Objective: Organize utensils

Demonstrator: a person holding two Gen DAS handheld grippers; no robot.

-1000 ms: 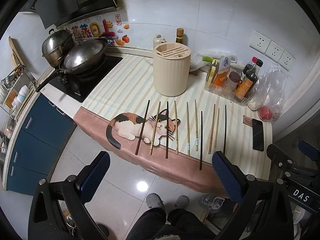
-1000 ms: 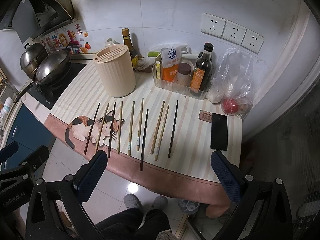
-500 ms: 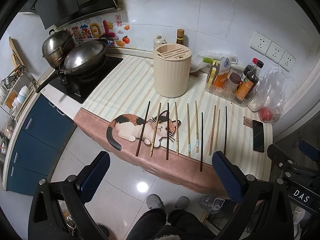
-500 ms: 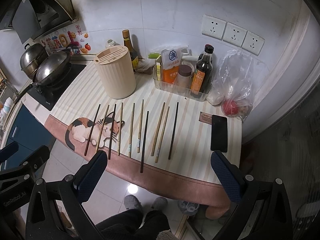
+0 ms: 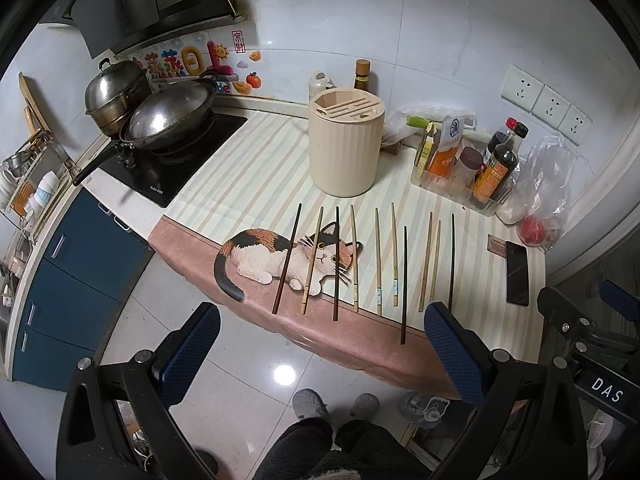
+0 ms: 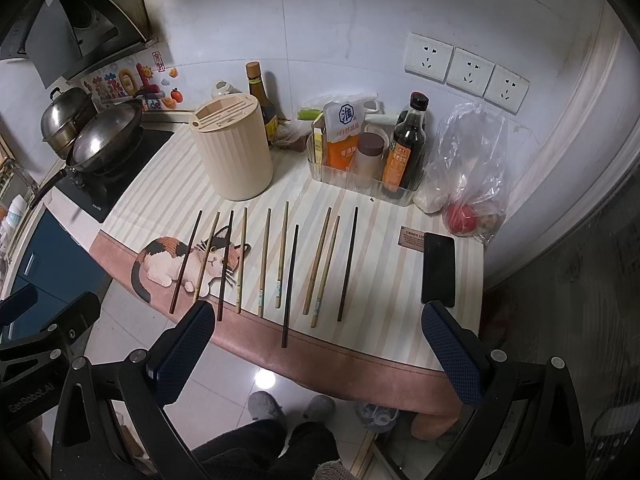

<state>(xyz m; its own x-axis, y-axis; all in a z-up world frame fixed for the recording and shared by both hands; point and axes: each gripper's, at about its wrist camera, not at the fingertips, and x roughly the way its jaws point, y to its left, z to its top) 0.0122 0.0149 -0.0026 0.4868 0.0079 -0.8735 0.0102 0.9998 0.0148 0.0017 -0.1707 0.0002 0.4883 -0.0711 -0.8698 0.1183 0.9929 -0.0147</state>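
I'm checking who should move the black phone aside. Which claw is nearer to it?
Right. The right claw has its right finger just below the black phone, nearly touching in view. The left claw sits further left, before the chopsticks.

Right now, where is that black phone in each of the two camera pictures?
Left wrist view: the black phone lies at the right end of the striped mat, right of the chopstick row.
Right wrist view: the same phone lies right of centre, past the rightmost dark chopstick.
Shared landmark: the beige utensil holder stands behind the chopsticks in both.
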